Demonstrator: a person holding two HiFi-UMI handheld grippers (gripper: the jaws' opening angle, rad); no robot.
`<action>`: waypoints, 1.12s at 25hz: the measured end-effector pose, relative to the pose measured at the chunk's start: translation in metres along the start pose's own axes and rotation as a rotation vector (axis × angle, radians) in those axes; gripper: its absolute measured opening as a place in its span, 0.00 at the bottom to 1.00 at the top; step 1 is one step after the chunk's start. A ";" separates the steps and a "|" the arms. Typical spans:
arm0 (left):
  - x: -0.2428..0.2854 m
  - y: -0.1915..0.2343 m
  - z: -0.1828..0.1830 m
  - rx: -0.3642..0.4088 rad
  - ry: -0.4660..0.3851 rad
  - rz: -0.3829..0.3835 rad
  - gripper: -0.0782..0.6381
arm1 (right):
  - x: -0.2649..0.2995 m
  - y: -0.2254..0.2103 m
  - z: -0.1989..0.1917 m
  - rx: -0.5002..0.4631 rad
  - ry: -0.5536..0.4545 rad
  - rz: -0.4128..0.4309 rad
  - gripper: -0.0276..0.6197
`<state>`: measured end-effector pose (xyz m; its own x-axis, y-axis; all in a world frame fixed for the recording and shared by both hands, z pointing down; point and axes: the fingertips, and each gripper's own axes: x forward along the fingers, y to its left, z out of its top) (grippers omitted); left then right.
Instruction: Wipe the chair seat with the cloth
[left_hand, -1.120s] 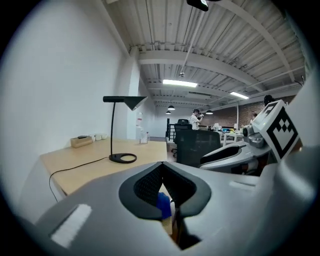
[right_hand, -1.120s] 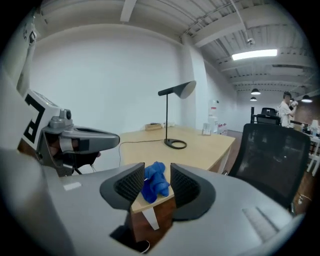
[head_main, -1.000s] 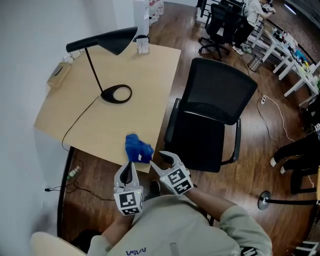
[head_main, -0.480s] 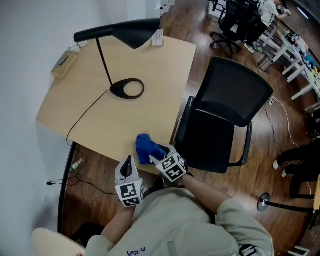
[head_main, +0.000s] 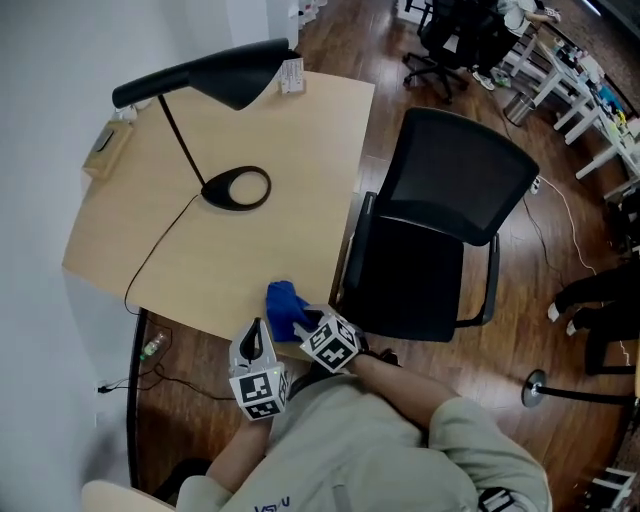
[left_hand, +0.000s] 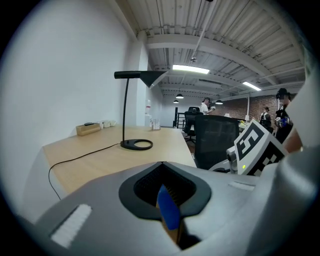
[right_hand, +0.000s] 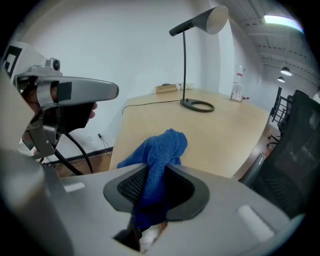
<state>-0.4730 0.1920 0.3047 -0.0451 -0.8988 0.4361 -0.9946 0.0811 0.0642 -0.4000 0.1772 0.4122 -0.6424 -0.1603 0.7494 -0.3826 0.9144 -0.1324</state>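
The blue cloth (head_main: 285, 304) lies bunched at the near edge of the wooden desk (head_main: 180, 250). My right gripper (head_main: 303, 322) reaches onto it from the right. Its jaws are closing, and in the right gripper view a fold of the cloth (right_hand: 161, 148) is squeezed between them at the right gripper (right_hand: 150, 197). My left gripper (head_main: 254, 336) hovers just left of the cloth, off the desk edge, its jaws together on nothing; its blue pad shows in the left gripper (left_hand: 168, 212) view. The black office chair's seat (head_main: 410, 285) stands to the right of the desk.
A black desk lamp with a ring base (head_main: 236, 187) and long shade (head_main: 215, 72) stands on the desk, its cord trailing off the near-left edge. A small wooden box (head_main: 105, 143) sits at the desk's far left. Other chairs and white tables (head_main: 570, 95) stand beyond.
My right gripper moved left from the desk's corner onto the blue cloth and its jaws closed around a fold. The left gripper stayed about where it was.
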 end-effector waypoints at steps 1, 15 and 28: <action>0.004 -0.007 0.003 0.005 -0.002 -0.016 0.12 | -0.006 -0.004 0.001 0.013 -0.012 -0.003 0.19; 0.067 -0.191 0.043 0.109 -0.001 -0.219 0.12 | -0.156 -0.191 -0.065 0.303 -0.202 -0.256 0.18; 0.149 -0.362 0.020 0.091 0.100 -0.252 0.12 | -0.185 -0.334 -0.175 0.440 -0.134 -0.195 0.18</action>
<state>-0.1212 0.0197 0.3281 0.2091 -0.8386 0.5031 -0.9779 -0.1820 0.1031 -0.0371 -0.0334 0.4315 -0.5994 -0.3854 0.7015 -0.7295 0.6238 -0.2806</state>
